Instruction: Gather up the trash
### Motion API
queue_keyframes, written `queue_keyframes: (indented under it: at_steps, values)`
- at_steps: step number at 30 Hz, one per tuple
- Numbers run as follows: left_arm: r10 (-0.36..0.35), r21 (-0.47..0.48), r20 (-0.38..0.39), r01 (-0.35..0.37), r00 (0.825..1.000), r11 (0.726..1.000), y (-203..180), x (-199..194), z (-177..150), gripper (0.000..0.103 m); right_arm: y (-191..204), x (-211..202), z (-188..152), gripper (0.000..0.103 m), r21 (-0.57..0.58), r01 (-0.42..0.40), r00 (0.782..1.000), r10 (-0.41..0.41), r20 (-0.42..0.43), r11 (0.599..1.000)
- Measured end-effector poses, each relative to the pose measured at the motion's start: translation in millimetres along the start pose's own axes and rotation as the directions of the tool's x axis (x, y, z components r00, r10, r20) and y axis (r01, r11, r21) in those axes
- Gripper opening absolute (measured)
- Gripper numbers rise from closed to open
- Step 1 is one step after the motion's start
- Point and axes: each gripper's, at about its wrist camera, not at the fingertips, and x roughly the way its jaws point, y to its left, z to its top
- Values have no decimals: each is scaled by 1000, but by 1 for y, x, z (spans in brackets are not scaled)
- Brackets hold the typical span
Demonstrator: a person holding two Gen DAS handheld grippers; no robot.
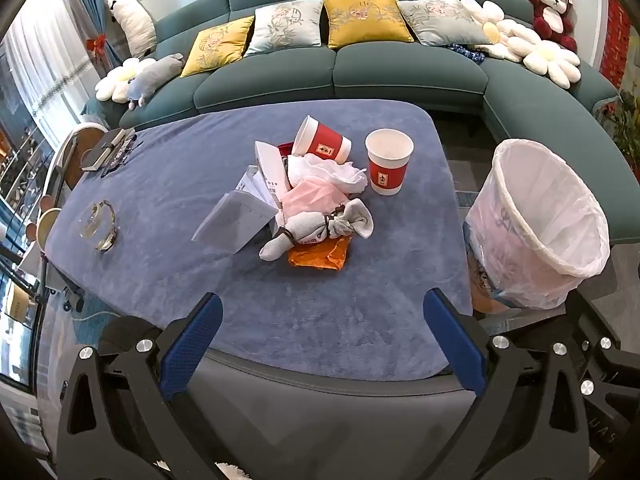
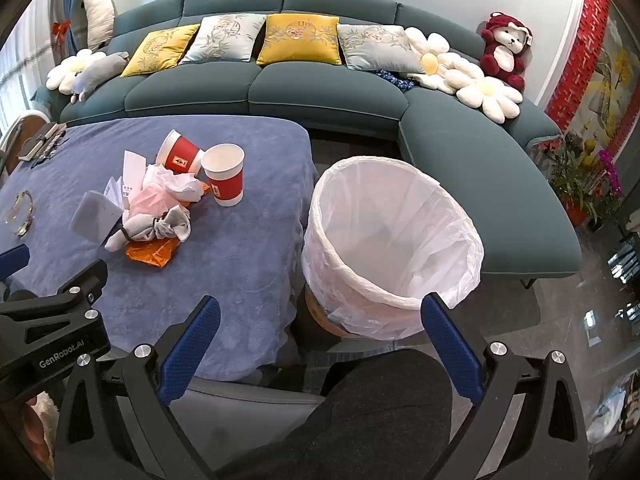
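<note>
1. My left claw point(image 1: 322, 338) hung above the near edge of the worktop point(image 1: 280, 320), its two blue, grid-textured fingers point(image 1: 192, 344) spread wide apart with nothing between them.
2. My right claw point(image 2: 320, 342) was just as wide apart and empty, hovering over the gap between the worktop's corner and the bin point(image 2: 392, 240).
3. The worktop wore a soft, fuzzy blue-grey cloth with rounded corners.
4. The trash sat in one heap near the middle of that cloth, well apart from both claws.
5. An upright paper cup point(image 1: 389, 166), a tapered cylinder, white with a red sleeve, stood on the right side of the heap.
6. A second cup point(image 1: 320, 140) of the same kind lay tipped on its side just behind the heap, its open mouth facing away to the left.
7. Crumpled white tissue point(image 1: 340, 172) and a thin pink plastic bag point(image 1: 312, 196) lay bunched together under that tipped cup.
8. A flat grey box point(image 1: 236, 220) and some stiff white printed cards point(image 1: 272, 168) leaned at the heap's left.
9. A knotted grey-white cloth bundle point(image 1: 316, 228) rested on a creased orange wrapper point(image 1: 320, 256) at the front.
10. The bin stood on the floor just beside the worktop's right edge, round, lined with a thin translucent white bag folded over its rim.
11. A glass ashtray point(image 1: 98, 226) sat alone far left on the cloth.
12. A teal cushioned sofa point(image 2: 320, 88) curved behind everything.
</note>
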Motion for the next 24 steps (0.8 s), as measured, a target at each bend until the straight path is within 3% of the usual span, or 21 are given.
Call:
queue_keyframes:
  at_steps: [24]
  values:
    - [-31,-4,-5,31,1000,1000,-2,4,-2,96,-5,-1,2,96,1,4,1000,-4,3,1000]
